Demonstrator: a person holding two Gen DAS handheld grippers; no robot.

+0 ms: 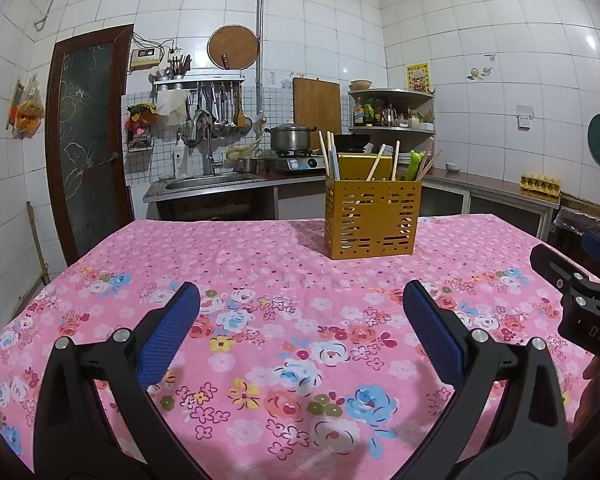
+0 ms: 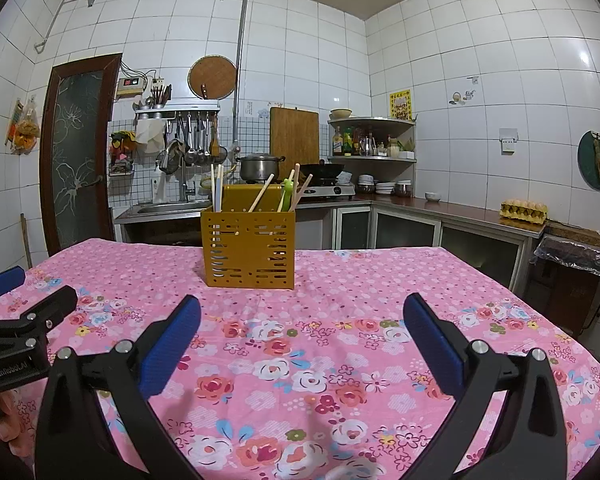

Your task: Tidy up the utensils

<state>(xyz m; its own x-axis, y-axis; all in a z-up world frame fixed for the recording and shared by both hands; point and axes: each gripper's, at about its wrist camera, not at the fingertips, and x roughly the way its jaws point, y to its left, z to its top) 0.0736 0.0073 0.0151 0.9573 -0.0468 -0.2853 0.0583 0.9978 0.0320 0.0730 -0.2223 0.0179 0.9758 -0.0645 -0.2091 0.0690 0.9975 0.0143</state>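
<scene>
Lettering "DAS" is read on the black body of the right gripper (image 1: pixel 580 280) where it enters the left wrist view at the right edge; "GenRobot.AI" is read on the left gripper's body at the left edge of the right wrist view. Writing on the yellow wall poster (image 2: pixel 401 105) cannot be read.

The mustard-yellow slotted metal utensil box (image 1: pixel 373 222) is seen upright on the pink floral tablecloth (image 1: pixel 284 320), ahead of both grippers and well apart from them; it sits right of centre from the left gripper (image 1: pixel 300 320) and left of centre from the right. Pale wooden chopsticks (image 1: pixel 378 164) and a green frog-topped plastic utensil (image 1: pixel 415 164) are stood in it, leaning.

Both grippers are held level just above the cloth, side by side, pointing toward the box. The blue-padded jaws of each are spread wide, with nothing held.
</scene>
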